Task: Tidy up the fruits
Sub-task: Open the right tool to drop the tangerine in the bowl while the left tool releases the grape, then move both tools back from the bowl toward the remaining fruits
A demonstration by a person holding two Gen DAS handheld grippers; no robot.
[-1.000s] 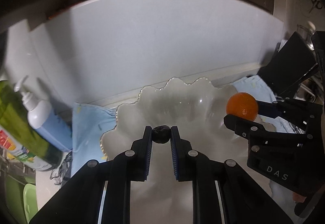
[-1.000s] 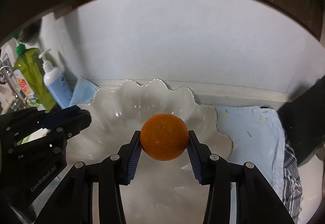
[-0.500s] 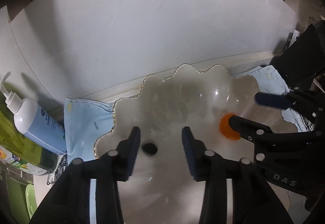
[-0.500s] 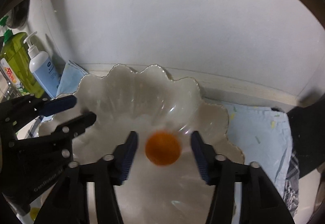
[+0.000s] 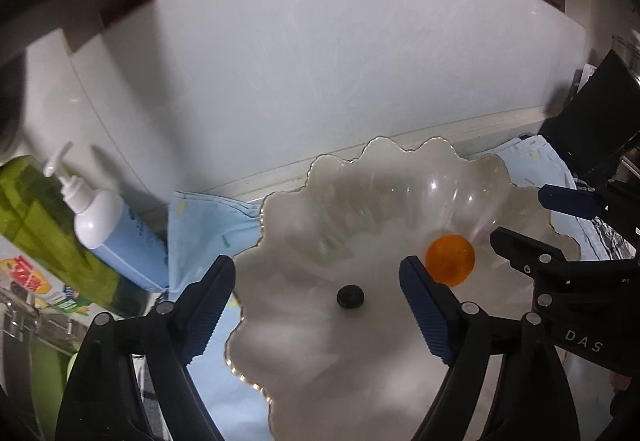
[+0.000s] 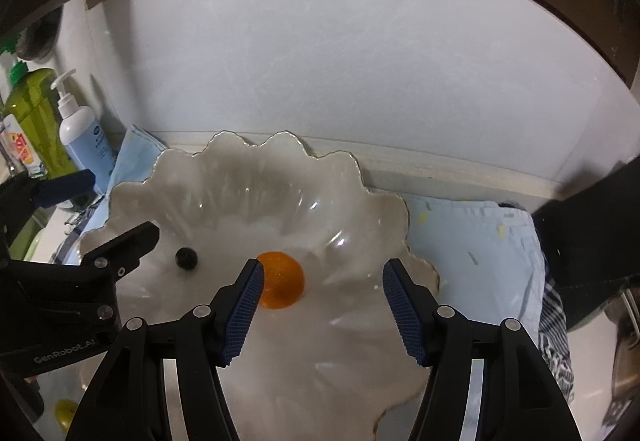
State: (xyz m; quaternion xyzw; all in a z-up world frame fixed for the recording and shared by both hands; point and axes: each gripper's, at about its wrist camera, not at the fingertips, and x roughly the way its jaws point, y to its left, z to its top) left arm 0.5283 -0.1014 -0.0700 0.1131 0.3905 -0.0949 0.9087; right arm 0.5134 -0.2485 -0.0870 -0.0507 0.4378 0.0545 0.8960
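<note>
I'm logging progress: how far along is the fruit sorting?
Done: the orange and a small dark fruit lie in the scalloped bowl. In hand: nothing; the left gripper, jaws just opened, and the right gripper are empty. Left: no other loose fruit is clearly visible.

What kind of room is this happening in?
Probably a kitchen counter by a sink: a green bottle of dish soap and a white pump bottle stand against the pale wall, and a scalloped glass bowl sits on a light blue cloth.

Both wrist views look steeply down, close over one scalloped white glass bowl point(image 5: 360, 209) point(image 6: 192, 177) — shared, seen from left and right.
</note>
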